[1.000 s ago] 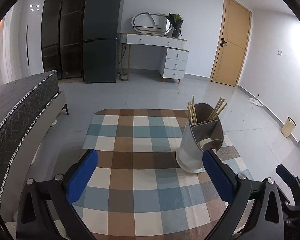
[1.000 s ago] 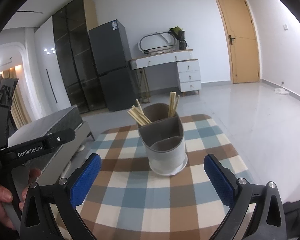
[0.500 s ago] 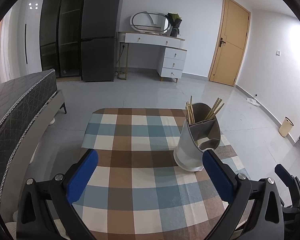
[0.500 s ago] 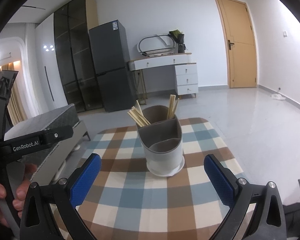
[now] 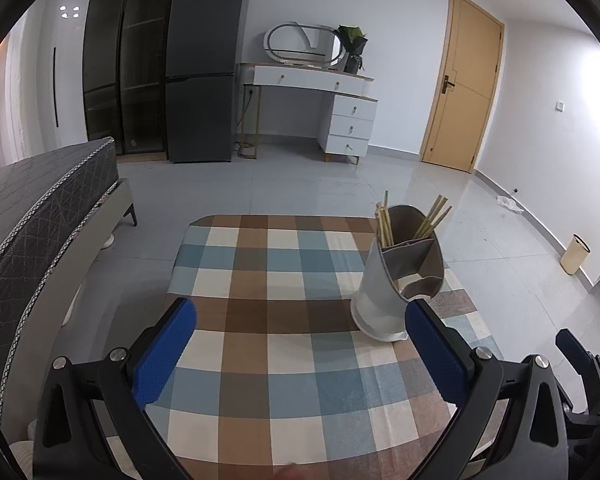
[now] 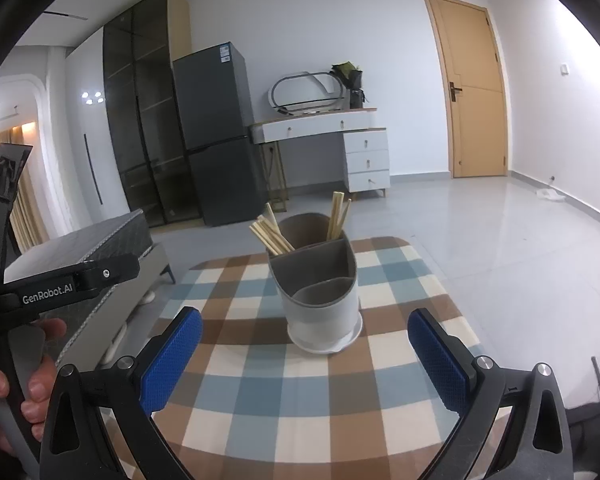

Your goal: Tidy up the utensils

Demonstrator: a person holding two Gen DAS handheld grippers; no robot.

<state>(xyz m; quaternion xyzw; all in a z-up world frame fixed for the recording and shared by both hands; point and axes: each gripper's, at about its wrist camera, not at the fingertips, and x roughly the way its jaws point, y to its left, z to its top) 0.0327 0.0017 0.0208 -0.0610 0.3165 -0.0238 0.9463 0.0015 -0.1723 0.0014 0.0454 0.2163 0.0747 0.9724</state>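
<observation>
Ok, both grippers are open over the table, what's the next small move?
Probably hold back: the chopsticks already stand in the utensil holder, the checked tablecloth shows no loose utensils, and left gripper and right gripper are empty.

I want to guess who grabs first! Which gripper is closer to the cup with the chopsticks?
Probably the right gripper: the cup stands straight ahead, centred between its fingers. The left gripper has it off to its right, by one fingertip.

Both views pull back slightly. In the left wrist view the utensil holder (image 5: 398, 276) sits a little higher and further left, above the right claw pad. In the right view it drifts marginally lower (image 6: 318, 284).
</observation>
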